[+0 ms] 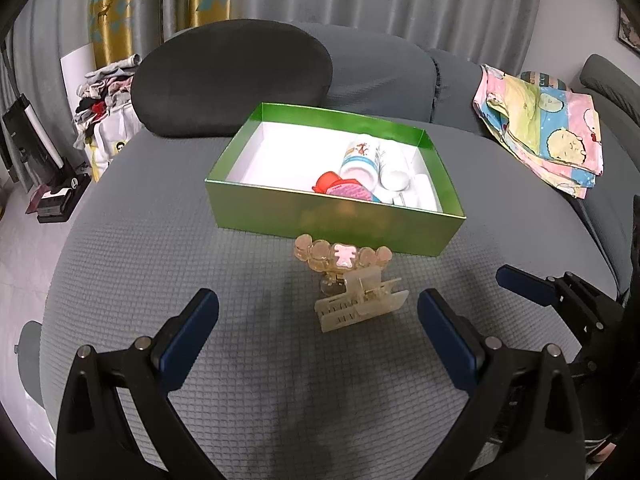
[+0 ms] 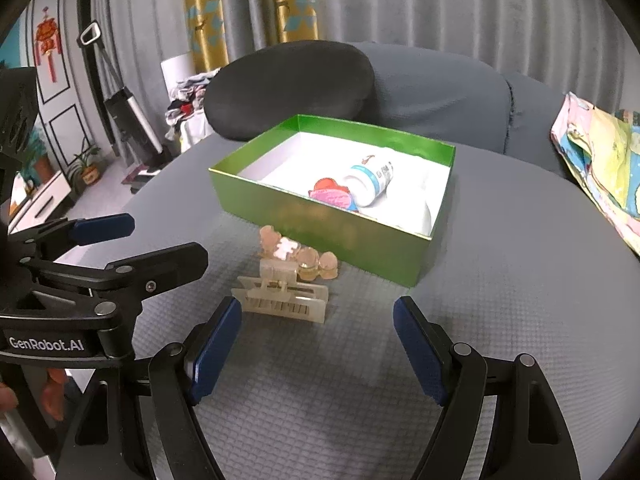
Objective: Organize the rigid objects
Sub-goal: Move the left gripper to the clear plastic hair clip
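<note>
Inside the green box (image 1: 320, 216) lie a white bottle (image 1: 360, 158) and red toy (image 1: 330, 182).

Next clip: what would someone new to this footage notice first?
The shiny green box at the middle of the grey quilted surface, holding a white bottle and a red and pink item. In front of it lie two translucent hair clips, a beige one and an amber one. Both grippers' jaws stand open and empty.

A grey textured cushion top (image 1: 160, 264) was seen carrying a green box (image 1: 320, 216) toward its far edge, with two hair clips (image 1: 352, 280) laid just before the box.
</note>
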Demonstrator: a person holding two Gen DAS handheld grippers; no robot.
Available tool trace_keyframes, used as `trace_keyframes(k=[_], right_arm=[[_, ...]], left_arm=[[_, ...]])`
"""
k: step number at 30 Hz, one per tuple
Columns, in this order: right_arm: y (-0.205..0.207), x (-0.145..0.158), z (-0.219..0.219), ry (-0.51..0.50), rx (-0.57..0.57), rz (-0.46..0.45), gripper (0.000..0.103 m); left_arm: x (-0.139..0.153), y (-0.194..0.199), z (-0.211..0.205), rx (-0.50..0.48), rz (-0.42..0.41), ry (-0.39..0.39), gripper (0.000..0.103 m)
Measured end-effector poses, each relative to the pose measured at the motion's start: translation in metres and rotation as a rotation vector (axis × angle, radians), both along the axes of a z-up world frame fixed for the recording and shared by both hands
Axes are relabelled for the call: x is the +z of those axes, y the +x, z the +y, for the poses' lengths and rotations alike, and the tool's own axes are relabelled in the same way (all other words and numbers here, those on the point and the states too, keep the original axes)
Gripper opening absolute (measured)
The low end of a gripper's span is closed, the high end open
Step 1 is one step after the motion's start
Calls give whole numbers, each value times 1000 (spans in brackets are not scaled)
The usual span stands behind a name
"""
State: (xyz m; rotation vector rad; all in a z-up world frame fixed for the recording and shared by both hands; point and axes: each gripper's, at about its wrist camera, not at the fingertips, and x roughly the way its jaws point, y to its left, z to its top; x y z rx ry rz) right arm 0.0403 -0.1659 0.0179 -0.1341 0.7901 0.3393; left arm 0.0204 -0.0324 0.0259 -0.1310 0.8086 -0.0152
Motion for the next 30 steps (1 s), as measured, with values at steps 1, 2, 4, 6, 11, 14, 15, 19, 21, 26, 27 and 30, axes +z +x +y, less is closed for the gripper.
trace_keyframes(k=[1, 2, 4, 6, 11, 14, 15, 19, 21, 26, 27, 30], right_arm=[[1, -2, 0, -1, 1, 4, 80], [2, -5, 0, -1, 3, 10, 80], [3, -8, 1, -3, 7, 20, 80], [6, -14, 3, -6, 11, 32, 80], [11, -26, 5, -7, 23, 64, 80], [15, -33, 6, -7, 30, 82, 80], [16, -35, 7, -7, 32, 86, 80], [21, -41, 7, 1, 39, 102, 80], [24, -45, 8, 8, 43, 113, 80], [31, -52, 7, 18, 51, 129, 80], [32, -53, 8, 20, 54, 131, 80], [36, -56, 9, 23, 62, 137, 80]], left_arm=[[-2, 1, 0, -1, 4, -3, 100], [-3, 1, 1, -3, 8, -6, 100], [-7, 3, 1, -4, 16, -12, 100], [-11, 6, 2, -8, 27, -17, 100], [-21, 14, 3, -9, 55, -32, 100], [-26, 19, 4, -10, 70, -40, 100], [-28, 19, 5, -11, 74, -43, 100], [-34, 25, 6, -15, 87, -52, 100], [-37, 28, 6, -18, 95, -59, 100], [-43, 36, 7, -28, 113, -78, 100], [-44, 38, 6, -29, 115, -82, 100], [-46, 42, 7, -35, 121, -98, 100]])
